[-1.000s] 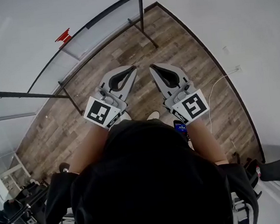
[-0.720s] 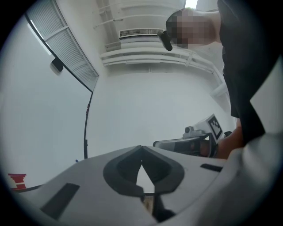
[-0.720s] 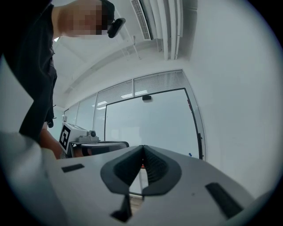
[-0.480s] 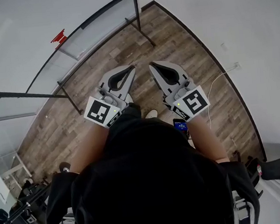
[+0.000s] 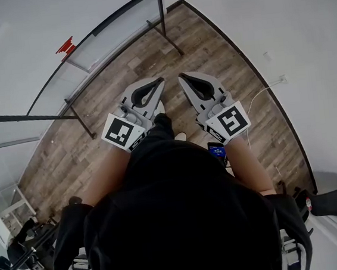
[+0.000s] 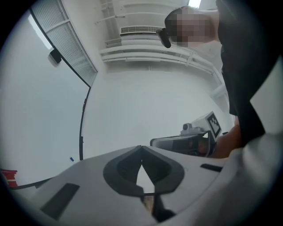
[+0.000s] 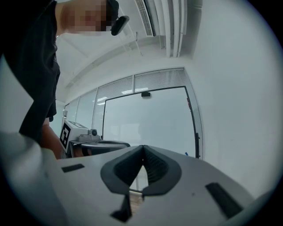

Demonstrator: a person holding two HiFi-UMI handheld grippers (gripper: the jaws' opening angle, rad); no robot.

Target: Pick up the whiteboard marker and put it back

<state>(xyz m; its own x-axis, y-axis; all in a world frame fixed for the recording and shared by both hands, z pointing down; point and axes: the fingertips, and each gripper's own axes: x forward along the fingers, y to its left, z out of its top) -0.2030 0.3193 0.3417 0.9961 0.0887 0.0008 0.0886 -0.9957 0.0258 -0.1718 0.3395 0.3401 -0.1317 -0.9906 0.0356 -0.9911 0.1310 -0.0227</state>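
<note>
Left gripper (image 5: 160, 81) just beside right gripper (image 5: 181, 77), above floor (image 5: 207, 49).

The floor (image 5: 208, 55) is showing matt, grainy wood planks; the left hand-held gripper (image 5: 160, 81) and right hand-held gripper (image 5: 181, 77) are wearing smooth matt grey plastic with dark ribbed pads (image 7: 152, 170); the whiteboard (image 5: 9, 46) is gleaming glossy inside its black frame (image 5: 108, 21); the shirt (image 5: 183, 219) is reading as soft black cloth.

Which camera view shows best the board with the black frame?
The right gripper view: there the board faces the camera, and its top and right frame edges are visible. The left gripper view shows only part of it at the left, bounded by one frame edge. The head view sees it steeply from above, almost edge-on.
</note>
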